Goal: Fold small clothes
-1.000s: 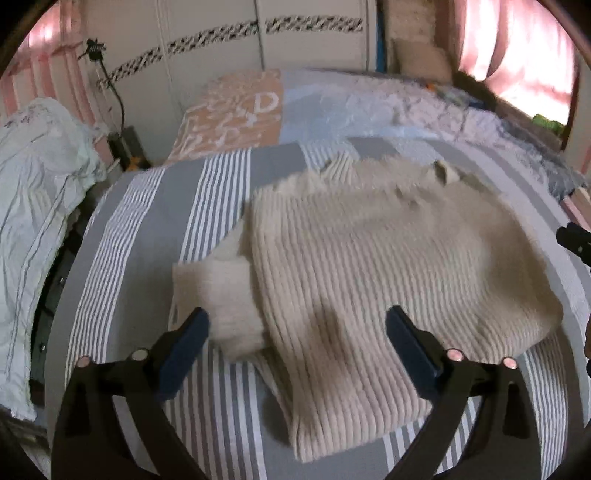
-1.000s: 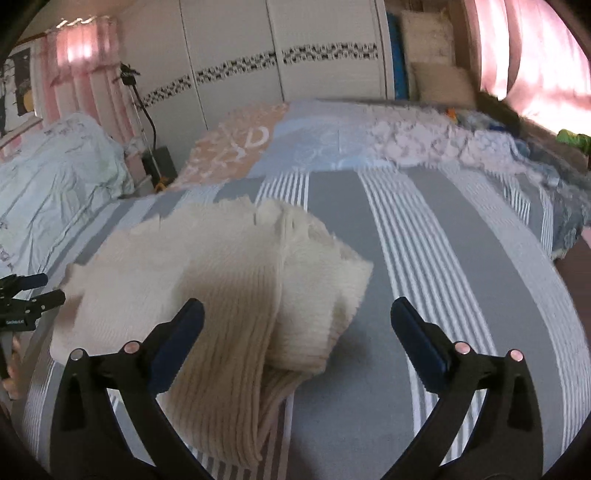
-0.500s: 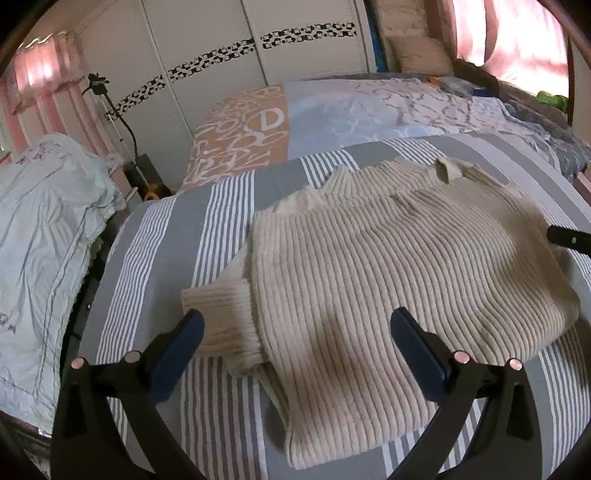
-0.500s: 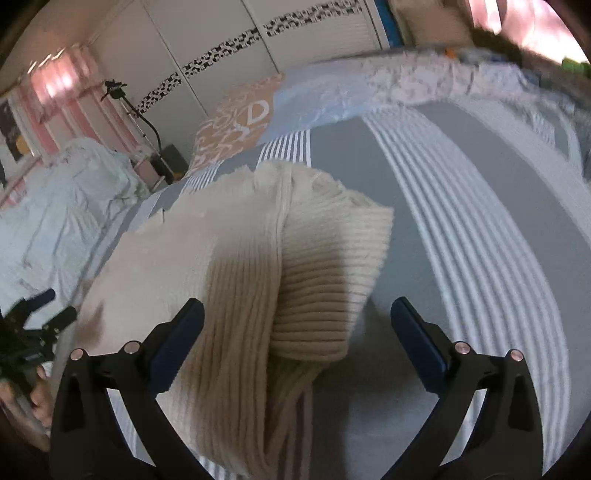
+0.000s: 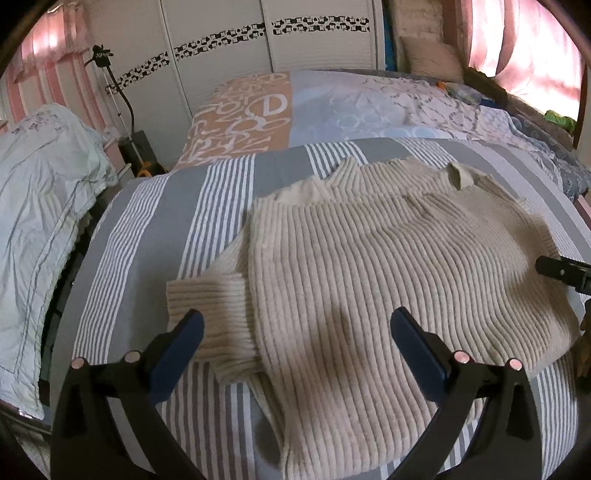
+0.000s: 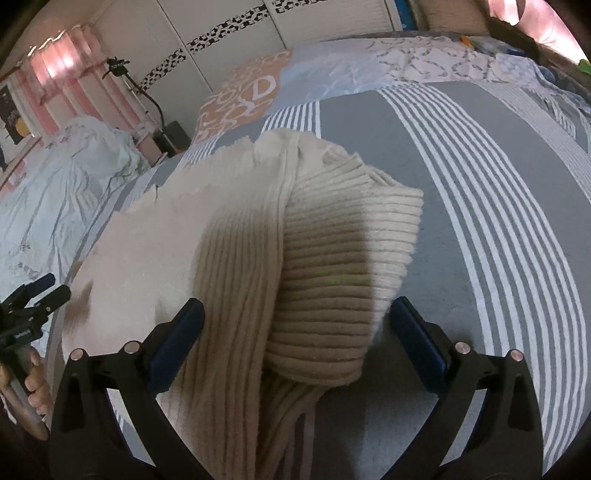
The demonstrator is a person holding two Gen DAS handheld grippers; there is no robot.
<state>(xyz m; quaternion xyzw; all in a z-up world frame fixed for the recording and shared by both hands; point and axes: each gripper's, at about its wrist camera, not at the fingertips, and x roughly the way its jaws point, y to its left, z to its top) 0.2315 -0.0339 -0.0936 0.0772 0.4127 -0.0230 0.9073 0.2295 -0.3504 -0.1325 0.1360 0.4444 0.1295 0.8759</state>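
Cream ribbed sweater lies flat on the bed's striped grey cover, partly folded. In the left wrist view one cuffed sleeve juts out past the body edge on the left. In the right wrist view the other sleeve is turned over in a rounded bulge at the body's right edge.

Left gripper hovers above the near part of the garment, fingers spread wide and holding nothing. Right gripper is likewise spread, empty, its fingers straddling the doubled-over sleeve and the adjacent body edge; contact with the knit cannot be confirmed.

Assessment: the sleeve-folding step appears to be in hand. The next move likely calls for closing on the bulky right sleeve and laying it flat across the body, then bringing in the protruding left cuff.

Surroundings: a patterned quilt farther up the bed, a white wardrobe behind, and pale bedding heaped to the left.
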